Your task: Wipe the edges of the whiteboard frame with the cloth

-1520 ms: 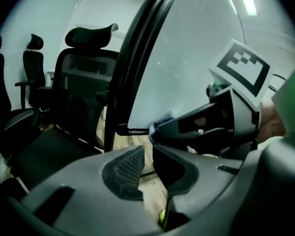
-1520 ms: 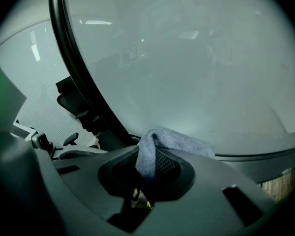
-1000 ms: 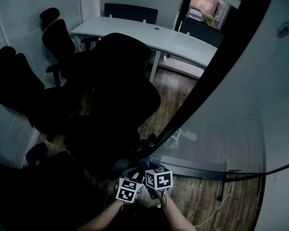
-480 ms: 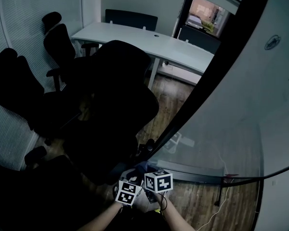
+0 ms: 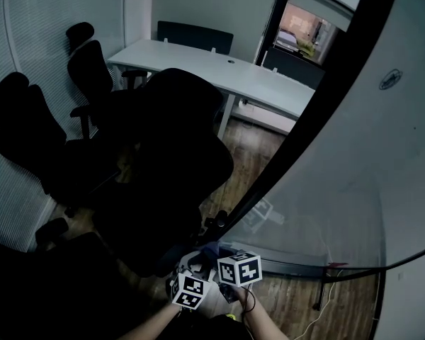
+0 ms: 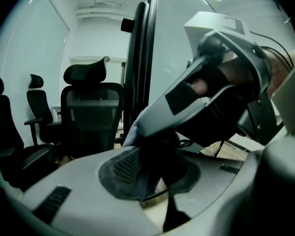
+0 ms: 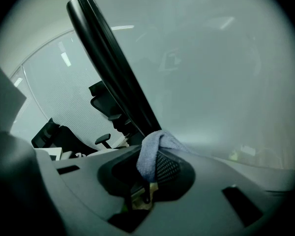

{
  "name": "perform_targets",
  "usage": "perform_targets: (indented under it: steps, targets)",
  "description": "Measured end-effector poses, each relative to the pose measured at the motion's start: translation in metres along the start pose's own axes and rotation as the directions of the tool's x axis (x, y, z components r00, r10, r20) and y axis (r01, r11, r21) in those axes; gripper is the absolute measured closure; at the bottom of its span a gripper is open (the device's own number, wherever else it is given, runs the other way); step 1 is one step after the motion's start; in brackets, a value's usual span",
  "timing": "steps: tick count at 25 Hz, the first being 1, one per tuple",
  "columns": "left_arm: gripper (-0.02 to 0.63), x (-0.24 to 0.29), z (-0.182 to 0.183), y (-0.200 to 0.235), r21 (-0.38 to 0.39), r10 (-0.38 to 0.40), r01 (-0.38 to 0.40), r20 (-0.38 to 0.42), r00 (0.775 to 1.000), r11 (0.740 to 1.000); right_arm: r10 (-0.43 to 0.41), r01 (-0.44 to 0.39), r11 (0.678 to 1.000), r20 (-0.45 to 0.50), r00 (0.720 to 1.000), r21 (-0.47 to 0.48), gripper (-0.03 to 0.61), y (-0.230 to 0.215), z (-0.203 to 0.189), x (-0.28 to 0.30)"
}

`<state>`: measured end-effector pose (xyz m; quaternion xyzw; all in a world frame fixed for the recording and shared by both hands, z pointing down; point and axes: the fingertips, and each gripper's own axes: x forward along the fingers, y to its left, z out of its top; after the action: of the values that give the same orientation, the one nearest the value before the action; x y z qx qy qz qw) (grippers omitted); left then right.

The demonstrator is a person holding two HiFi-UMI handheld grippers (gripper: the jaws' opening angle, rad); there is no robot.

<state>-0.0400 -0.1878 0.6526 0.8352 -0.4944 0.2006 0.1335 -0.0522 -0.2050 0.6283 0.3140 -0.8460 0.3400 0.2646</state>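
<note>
Both grippers are crowding together low at the bottom corner of the whiteboard (image 5: 354, 161), right where its black frame (image 5: 297, 126) is sweeping down toward the wooden floor (image 5: 283, 299). The right gripper (image 7: 148, 175) is clamping its fingers on the blue-grey cloth (image 7: 150, 154). A rounded fold of the cloth is bulging up over the pad and sitting just beside the frame's dark edge, though I cannot tell whether it is actually touching it. The left gripper (image 6: 150, 176) is tucking in directly behind and below the right one, so the right one's grey body is filling much of the left gripper view. The left fingers are drawn narrow, pinching a dark hanging fold that looks like the shadowed end of the same cloth, with a paler bit showing just above. Behind them, black office chairs (image 5: 163, 154) are standing clustered. Past the chairs a white surface (image 5: 219, 66) is stretching across the far side of the room.
</note>
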Motion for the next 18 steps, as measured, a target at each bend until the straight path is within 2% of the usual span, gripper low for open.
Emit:
perform_targets:
  steps: [10,18]
  targets:
    - [0.526,-0.016,0.034,0.007,0.113,0.047,-0.059,0.108,0.993,0.992,-0.008,0.014,0.997,0.09,0.996,-0.07,0.52,0.019,0.025,-0.022]
    - [0.526,-0.029,0.054,0.011,0.142,0.058,-0.08,0.151,0.987,0.987,0.009,0.005,0.995,0.127,0.992,-0.103,0.521,0.032,0.042,-0.035]
